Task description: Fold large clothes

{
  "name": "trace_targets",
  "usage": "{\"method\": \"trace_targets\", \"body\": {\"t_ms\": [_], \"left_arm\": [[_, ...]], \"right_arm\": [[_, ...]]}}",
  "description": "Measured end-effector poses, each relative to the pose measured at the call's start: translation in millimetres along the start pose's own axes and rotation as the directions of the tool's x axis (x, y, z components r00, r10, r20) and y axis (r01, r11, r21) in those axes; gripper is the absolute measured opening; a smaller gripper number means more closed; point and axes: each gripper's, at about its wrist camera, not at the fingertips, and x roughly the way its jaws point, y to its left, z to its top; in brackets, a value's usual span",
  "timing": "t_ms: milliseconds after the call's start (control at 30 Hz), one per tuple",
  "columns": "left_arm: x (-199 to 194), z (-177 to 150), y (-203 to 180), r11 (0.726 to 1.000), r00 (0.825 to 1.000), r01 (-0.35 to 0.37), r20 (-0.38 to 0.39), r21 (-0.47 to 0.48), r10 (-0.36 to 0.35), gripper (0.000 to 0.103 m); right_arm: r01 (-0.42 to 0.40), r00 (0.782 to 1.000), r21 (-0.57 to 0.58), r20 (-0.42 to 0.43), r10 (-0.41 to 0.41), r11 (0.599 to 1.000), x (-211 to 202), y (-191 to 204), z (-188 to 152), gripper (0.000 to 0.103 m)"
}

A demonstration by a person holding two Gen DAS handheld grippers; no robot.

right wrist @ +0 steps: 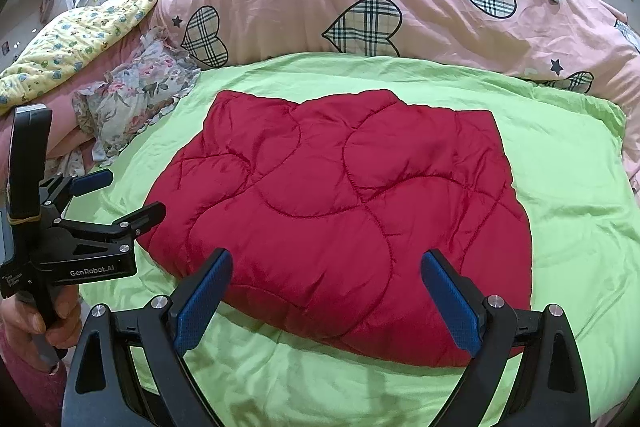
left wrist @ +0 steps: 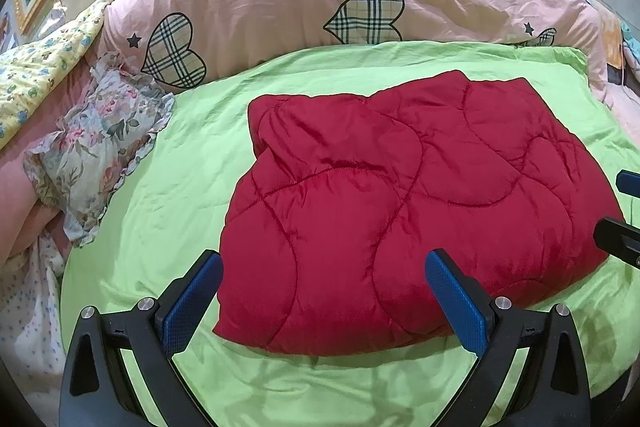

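Both grippers — left gripper (left wrist: 324, 267), right gripper (right wrist: 326, 267) — gape wide over red quilted garment (right wrist: 340, 211) on green sheet (right wrist: 568, 187).

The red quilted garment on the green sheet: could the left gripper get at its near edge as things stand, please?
Probably yes. The left gripper is open and empty, the red quilted garment lies flat just ahead on the green sheet, and nothing sits between them.

quilted satiny red jacket (left wrist: 400, 195), matt green sheet (left wrist: 168, 227)
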Motion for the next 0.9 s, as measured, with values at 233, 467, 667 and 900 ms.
{"method": "trace_targets", "body": {"t_ms": [233, 467, 667, 900], "left_arm": [[8.0, 2.7, -1.9, 1.0, 1.0, -0.004, -0.006, -0.001, 0.004, 0.102], [15.6, 6.6, -1.4, 1.0, 1.0, -0.002, -0.011, -0.004, 0.002, 0.102], [20.5, 8.8, -0.7, 1.0, 1.0, -0.002, -0.016, -0.006, 0.002, 0.102], [27.7, 10.8, -1.3, 1.0, 1.0, 0.0, -0.028, -0.004, 0.0, 0.102]], "right_arm": [[0.002, 1.0, 0.009, -0.015, -0.002, 1.0, 9.5, -3.7, 1.7, 0.096], [0.002, 1.0, 0.012, -0.029, -0.002, 1.0, 17.4, -4.8, 2.9, 0.096], [0.003, 0.999, 0.019, -0.04, -0.003, 1.0, 23.3, -7.5, 3.5, 0.096], [0.002, 0.999, 0.027, -0.05, 0.0, 1.0, 30.1, -10.7, 4.1, 0.096]]}}
